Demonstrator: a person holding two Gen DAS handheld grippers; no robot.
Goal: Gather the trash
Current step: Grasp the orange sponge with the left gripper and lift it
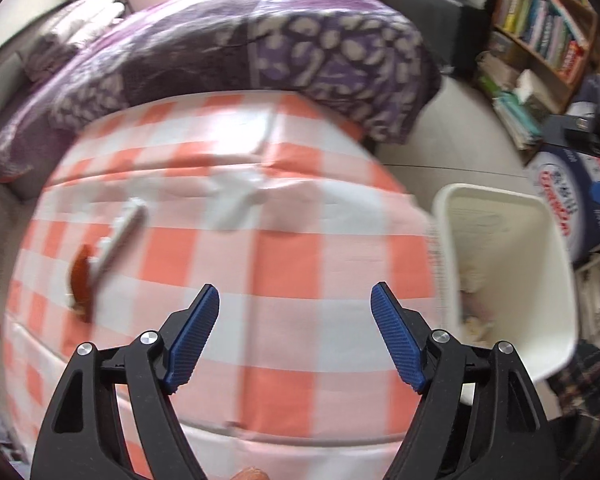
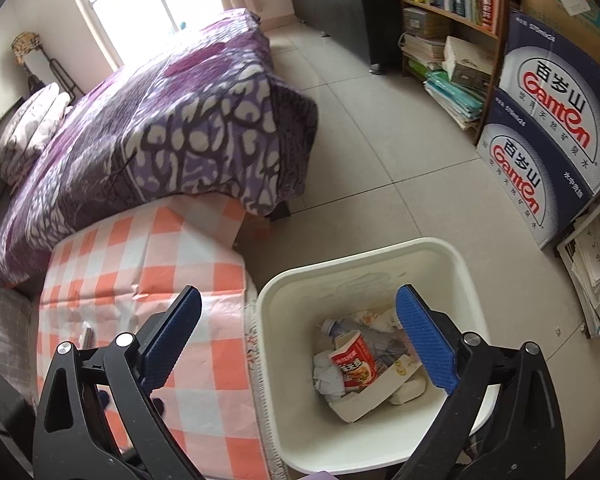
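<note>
My left gripper (image 1: 295, 294) is open and empty above the orange-and-white checked table (image 1: 284, 240). On the table, a crumpled clear wrapper (image 1: 236, 200) lies ahead of it, and a silver stick with an orange-brown piece (image 1: 100, 252) lies to its left; both are blurred. My right gripper (image 2: 298, 300) is open and empty above the near rim of the white trash bin (image 2: 452, 256). The bin holds a red snack carton (image 2: 354, 362), a plastic bottle (image 2: 364, 334), crumpled paper and a white box. The bin also shows in the left wrist view (image 1: 540, 216), right of the table.
A bed with a purple patterned blanket (image 2: 172, 132) stands behind the table. A bookshelf (image 2: 448, 8) and stacked Ganten water cartons (image 2: 548, 132) line the right side. Papers lie on a low rack (image 2: 596, 264) right of the bin. Tiled floor (image 2: 372, 152) lies between them.
</note>
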